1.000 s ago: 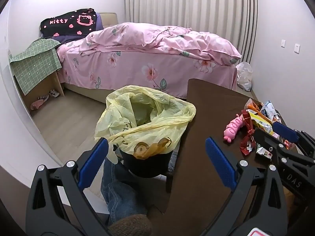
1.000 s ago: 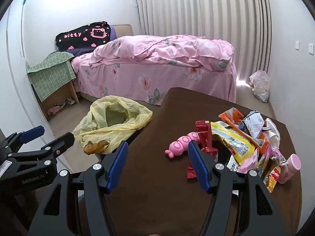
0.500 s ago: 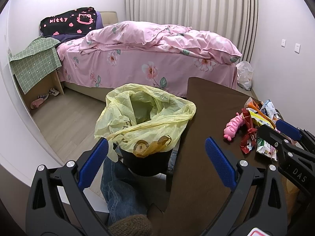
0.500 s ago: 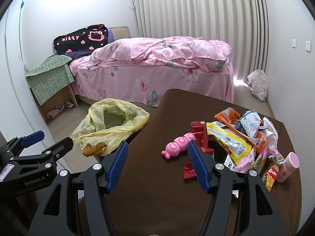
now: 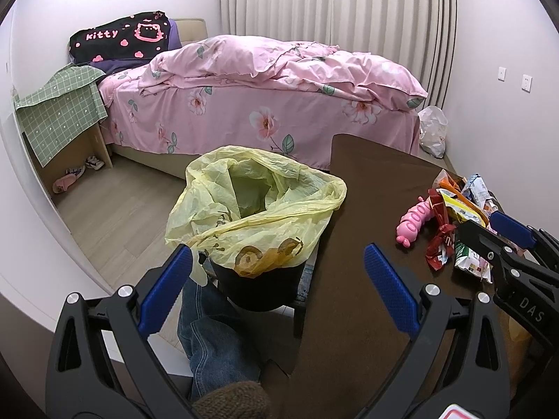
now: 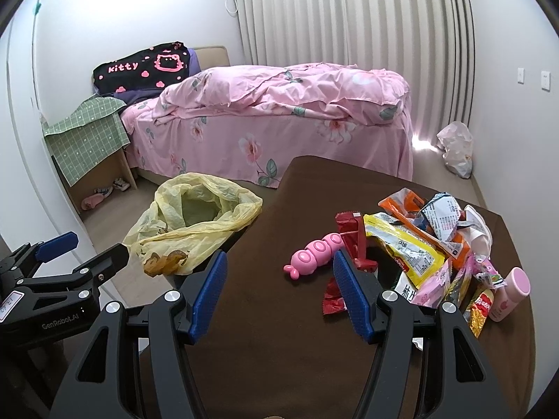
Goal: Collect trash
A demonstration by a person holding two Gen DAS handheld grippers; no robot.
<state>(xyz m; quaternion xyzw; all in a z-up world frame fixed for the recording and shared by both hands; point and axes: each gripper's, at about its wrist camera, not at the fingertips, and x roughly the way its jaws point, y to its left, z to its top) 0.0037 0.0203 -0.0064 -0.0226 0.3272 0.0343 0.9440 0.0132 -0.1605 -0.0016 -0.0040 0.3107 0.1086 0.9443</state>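
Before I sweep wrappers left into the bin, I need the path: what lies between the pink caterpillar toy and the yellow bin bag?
Only bare brown table, seen in the right wrist view, between the pink caterpillar toy and the yellow bin bag.

Soft, even indoor light fills both sharp fisheye views. Edges bend and darken into black corners. A bright patch glares beside the pleated white curtains (image 6: 367, 17).

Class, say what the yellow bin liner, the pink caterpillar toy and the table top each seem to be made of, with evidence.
Yellow bin liner: thin plastic film, translucent and crinkled. Pink caterpillar toy: probably moulded plastic or rubber, smooth with a slight sheen. Table top: dark brown and matte; cloth cover or board, unclear.
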